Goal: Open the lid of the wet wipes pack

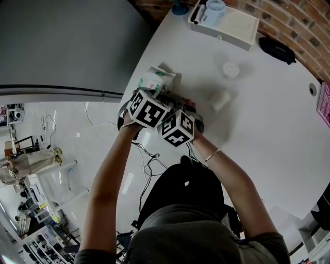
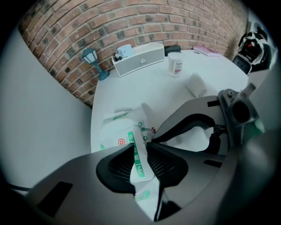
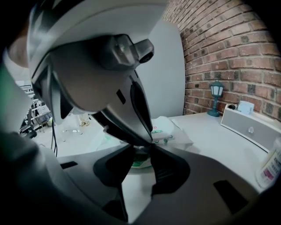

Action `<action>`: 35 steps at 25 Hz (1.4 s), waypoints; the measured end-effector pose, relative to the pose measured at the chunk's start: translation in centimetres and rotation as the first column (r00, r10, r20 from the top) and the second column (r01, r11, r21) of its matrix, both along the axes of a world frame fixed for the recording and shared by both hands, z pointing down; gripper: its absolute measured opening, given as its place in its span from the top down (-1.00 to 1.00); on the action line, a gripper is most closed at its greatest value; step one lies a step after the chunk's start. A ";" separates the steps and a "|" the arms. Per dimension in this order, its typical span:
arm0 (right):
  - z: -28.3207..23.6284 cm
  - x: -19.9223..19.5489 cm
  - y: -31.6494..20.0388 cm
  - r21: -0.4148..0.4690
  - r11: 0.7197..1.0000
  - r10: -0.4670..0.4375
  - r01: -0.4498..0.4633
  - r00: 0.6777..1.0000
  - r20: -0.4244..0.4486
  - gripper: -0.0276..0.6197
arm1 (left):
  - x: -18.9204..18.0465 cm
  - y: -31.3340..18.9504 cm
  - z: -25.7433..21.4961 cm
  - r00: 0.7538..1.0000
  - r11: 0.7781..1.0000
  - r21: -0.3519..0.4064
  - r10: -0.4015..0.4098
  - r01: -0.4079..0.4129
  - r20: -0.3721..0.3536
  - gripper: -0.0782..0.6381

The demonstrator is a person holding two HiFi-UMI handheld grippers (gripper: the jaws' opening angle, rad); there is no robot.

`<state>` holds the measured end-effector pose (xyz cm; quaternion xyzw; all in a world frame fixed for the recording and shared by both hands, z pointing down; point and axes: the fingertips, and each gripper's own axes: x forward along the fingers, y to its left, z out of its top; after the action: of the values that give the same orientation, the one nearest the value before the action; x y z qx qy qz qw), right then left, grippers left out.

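Observation:
The wet wipes pack [image 1: 154,81], white with green print, lies near the left edge of the white table [image 1: 268,134]. Both grippers meet at its near end. In the left gripper view my left gripper [image 2: 140,158] points steeply down, its pads pressed on a thin fold of the pack [image 2: 118,132] with a green strip. My right gripper [image 3: 141,156] comes in from the right, its jaws nearly together on the pack's near edge [image 3: 169,129]. The left gripper's body hides much of that grip. In the head view the marker cubes cover both sets of fingertips.
A white box [image 1: 227,23] and a blue lamp [image 1: 179,7] stand at the table's far end by the brick wall. A white bottle [image 1: 230,69] and a small white roll [image 1: 220,99] sit right of the pack. A black case [image 1: 277,50] lies farther right.

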<state>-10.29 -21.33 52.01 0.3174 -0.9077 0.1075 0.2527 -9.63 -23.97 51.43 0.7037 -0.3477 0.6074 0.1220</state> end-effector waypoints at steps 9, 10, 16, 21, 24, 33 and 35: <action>0.1 0.0 0.0 0.004 1.000 -0.012 0.012 1.000 -0.006 0.55 | 0.1 0.1 -0.1 1.000 1.000 0.026 -0.001 0.001 -0.016 0.57; 0.1 0.0 0.0 0.004 1.000 -0.013 0.013 1.000 -0.007 0.55 | 0.1 0.1 -0.1 1.000 1.000 0.027 -0.005 0.005 -0.022 0.58; 0.0 -0.1 0.2 0.007 1.000 -0.018 0.018 1.000 -0.013 0.56 | -0.1 0.3 -0.4 0.997 0.999 0.025 -0.035 0.036 -0.072 0.60; -0.2 -0.1 0.0 0.013 1.000 -0.016 0.016 1.000 -0.009 0.57 | -0.1 -0.1 -0.7 0.994 0.999 0.019 -0.041 0.043 -0.103 0.62; -0.2 -0.1 0.0 0.012 1.000 -0.014 0.014 1.000 -0.013 0.57 | -0.4 -0.4 -1.4 0.988 0.998 0.021 -0.054 0.058 -0.141 0.63; 0.1 -0.1 0.1 0.011 1.000 -0.016 0.016 1.000 -0.021 0.57 | -1.2 -0.5 -2.5 0.976 0.996 0.019 -0.084 0.089 -0.199 0.64; 0.1 -0.1 0.1 0.011 1.000 -0.016 0.016 1.000 -0.022 0.57 | -1.4 -0.5 -2.9 0.975 0.995 0.027 -0.086 0.094 -0.207 0.66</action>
<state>-10.39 -21.19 52.10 0.3127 -0.9079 0.0969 0.2619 -11.00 -24.50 48.56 0.7483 -0.3759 0.5189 0.1717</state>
